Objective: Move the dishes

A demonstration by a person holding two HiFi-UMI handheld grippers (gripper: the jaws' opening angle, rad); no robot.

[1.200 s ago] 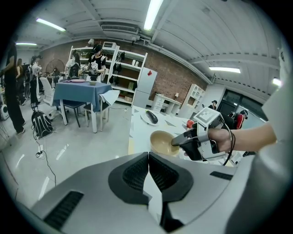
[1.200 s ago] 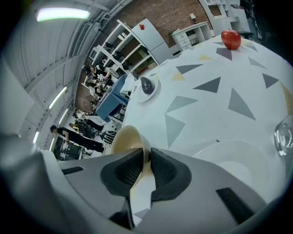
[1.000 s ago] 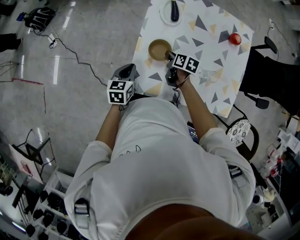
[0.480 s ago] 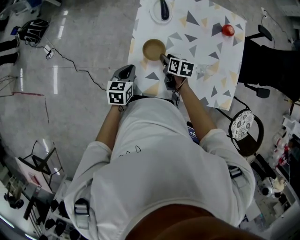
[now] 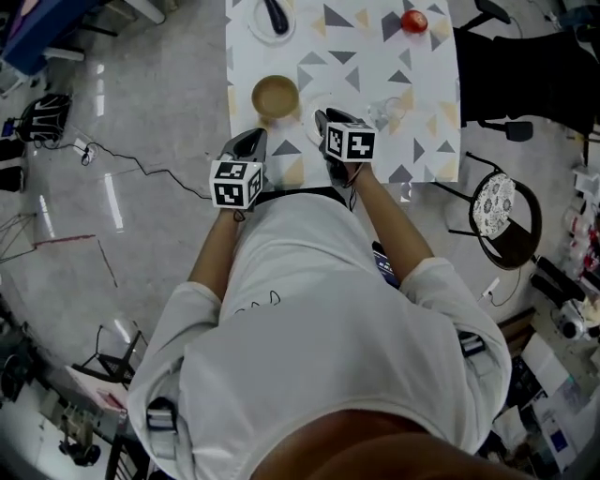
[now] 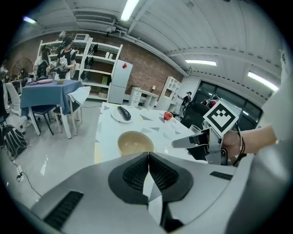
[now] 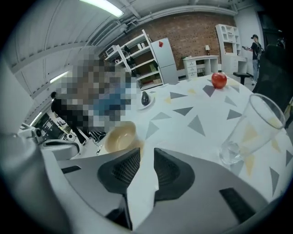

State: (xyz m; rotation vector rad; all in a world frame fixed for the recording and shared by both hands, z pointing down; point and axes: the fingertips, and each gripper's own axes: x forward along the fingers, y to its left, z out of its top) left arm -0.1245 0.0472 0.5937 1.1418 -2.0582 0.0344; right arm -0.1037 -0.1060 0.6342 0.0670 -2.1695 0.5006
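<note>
At the near left of the surface (image 5: 361, 58) the tan bowl (image 5: 275, 96) sits upright and empty, with nothing touching it. A second ago the right gripper (image 5: 323, 118) had its tip against the bowl's right rim. Now we see it drawn back toward the near edge, just beside the bowl, with bare cloth between the two. Its fingers (image 7: 126, 171) have just been closing. A narrow gap is left and only patterned cloth shows through it, so they are released and grasping nothing. The left gripper (image 5: 251, 142) hovers at the near left corner, short of the bowl, much as before. Its fingers (image 6: 135, 173) are clenched together on nothing.

We cannot tell that the bowl has shifted on the cloth; it lies by the same left edge as before. We judge the contact at the rim to have been a try or a nudge that ended without a hold, so the bowl is not yet moved.

Other items are untouched:
- a clear glass (image 7: 249, 130) just right of the right gripper
- a white plate (image 5: 255, 26) carrying a dark object, at the far left
- a red fruit (image 5: 413, 21) at the far right

We expect the next move to call for a fresh approach to the bowl's rim, with the fingers spread wider.
</note>
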